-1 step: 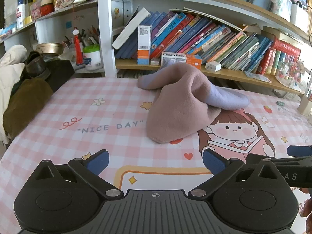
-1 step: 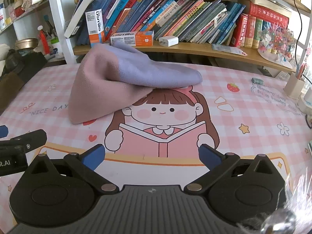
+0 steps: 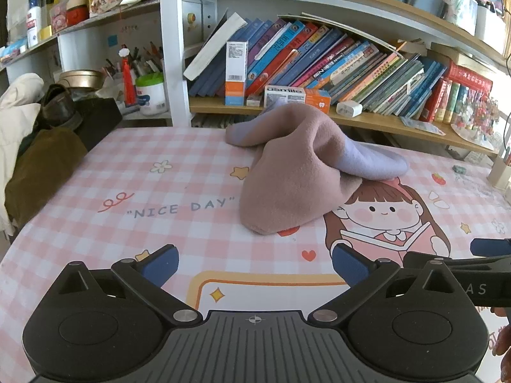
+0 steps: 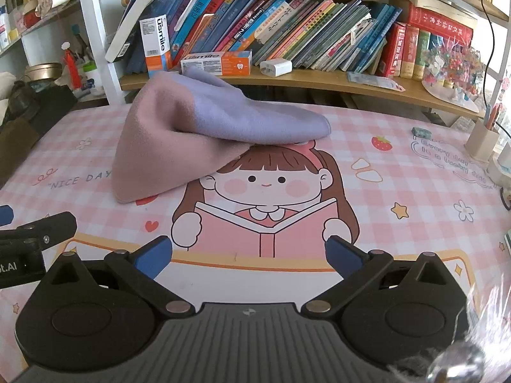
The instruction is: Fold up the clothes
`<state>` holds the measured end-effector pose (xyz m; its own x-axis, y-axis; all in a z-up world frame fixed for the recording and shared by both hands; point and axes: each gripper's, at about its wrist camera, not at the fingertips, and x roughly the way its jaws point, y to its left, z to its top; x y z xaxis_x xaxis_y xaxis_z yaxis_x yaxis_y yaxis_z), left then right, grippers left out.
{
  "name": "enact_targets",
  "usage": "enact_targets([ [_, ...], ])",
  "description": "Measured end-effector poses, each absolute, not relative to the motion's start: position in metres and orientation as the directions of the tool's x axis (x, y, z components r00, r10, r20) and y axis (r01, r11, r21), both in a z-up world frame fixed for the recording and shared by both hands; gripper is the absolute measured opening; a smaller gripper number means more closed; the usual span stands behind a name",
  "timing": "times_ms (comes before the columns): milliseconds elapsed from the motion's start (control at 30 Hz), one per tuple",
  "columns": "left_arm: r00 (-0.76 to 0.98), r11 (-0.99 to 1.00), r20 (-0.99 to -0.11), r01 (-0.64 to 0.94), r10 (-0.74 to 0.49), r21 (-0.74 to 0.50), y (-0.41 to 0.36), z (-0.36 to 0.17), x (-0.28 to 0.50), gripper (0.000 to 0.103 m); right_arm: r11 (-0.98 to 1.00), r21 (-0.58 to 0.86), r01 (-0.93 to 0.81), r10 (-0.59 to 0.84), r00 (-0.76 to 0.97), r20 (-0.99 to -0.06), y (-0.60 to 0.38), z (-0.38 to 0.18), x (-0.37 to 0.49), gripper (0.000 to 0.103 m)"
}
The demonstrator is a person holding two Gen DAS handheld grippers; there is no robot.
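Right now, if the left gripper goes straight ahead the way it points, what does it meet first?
Probably the pink-and-lavender garment, at its near pink corner. The left gripper is open, with only bare patterned table mat between; height above the mat is unclear.

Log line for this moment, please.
stage: pre-grasp | left gripper: open, empty | right gripper: open, empty | cloth: crumpled on table, untouched

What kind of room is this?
Probably a study or a child's bedroom at home: a shelf packed with books, a pen pot, and a desk mat printed with a girl reading.
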<state>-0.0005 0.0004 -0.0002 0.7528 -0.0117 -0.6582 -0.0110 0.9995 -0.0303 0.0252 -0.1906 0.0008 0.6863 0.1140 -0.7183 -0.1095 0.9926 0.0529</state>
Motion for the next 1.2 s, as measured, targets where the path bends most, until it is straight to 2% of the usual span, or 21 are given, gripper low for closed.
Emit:
enact_targets([
  [1200, 0.754, 0.999, -0.657, -0.025, 0.003, -0.023, -0.0005, -0.0008, -0.0028, 0.103, 0.992, 0.065, -0.108, 0.121, 0.676, -0.727, -0.1917, -0.0006, 0.0245, 0.103],
])
